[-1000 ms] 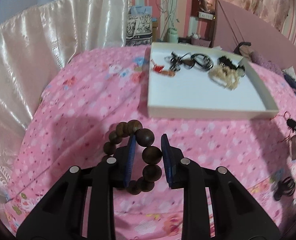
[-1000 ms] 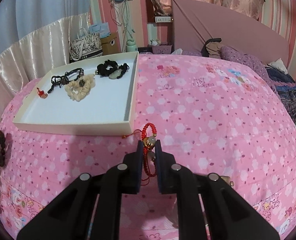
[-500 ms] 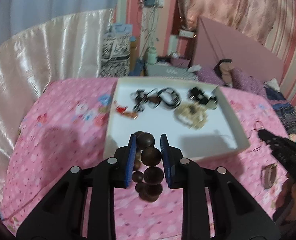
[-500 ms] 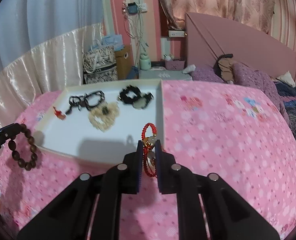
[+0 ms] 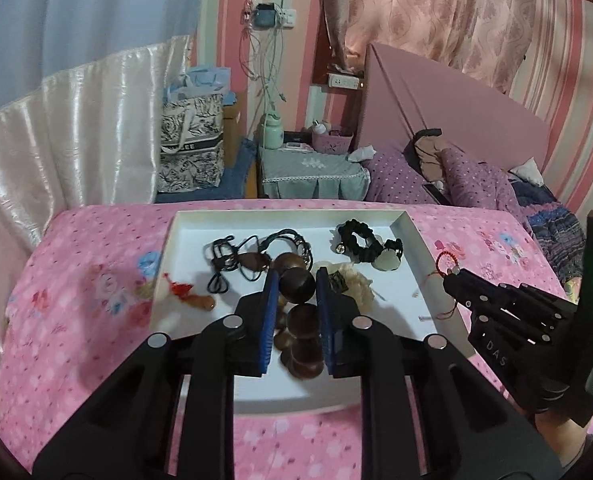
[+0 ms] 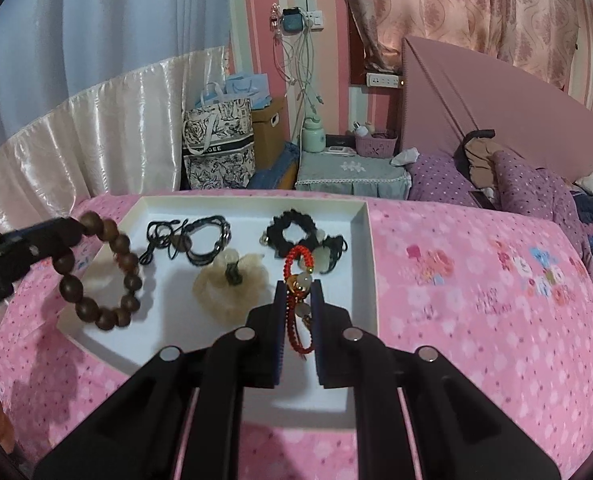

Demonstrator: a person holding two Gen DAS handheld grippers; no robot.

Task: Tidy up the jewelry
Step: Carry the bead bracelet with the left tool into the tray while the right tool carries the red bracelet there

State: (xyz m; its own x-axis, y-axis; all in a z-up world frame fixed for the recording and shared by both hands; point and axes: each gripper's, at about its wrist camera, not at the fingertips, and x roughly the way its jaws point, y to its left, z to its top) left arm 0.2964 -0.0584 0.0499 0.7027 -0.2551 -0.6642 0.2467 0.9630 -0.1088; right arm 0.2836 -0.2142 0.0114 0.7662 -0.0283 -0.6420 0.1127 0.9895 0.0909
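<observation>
My left gripper [image 5: 295, 286], closing, pinches the wooden bead bracelet [image 5: 296, 286]: hard, round, slippery. My right gripper [image 6: 298, 292] clamps the limp red cord bracelet [image 6: 296, 276].

Room light was dim and warm, with soft glare on the satin curtain [image 5: 96, 128]. Fisheye bending curved the walls, and black vignette closed the corners. The wooden bead bracelet [image 6: 100, 276] was slightly motion-blurred; soft shadows lay in the white tray [image 6: 370, 264] and on the pink bedspread [image 6: 476, 320].

Tray [image 6: 370, 240] on the bedspread [image 6: 476, 300] — cord necklace [image 6: 188, 238] at its back left, scrunchie [image 6: 292, 228] back right.
</observation>
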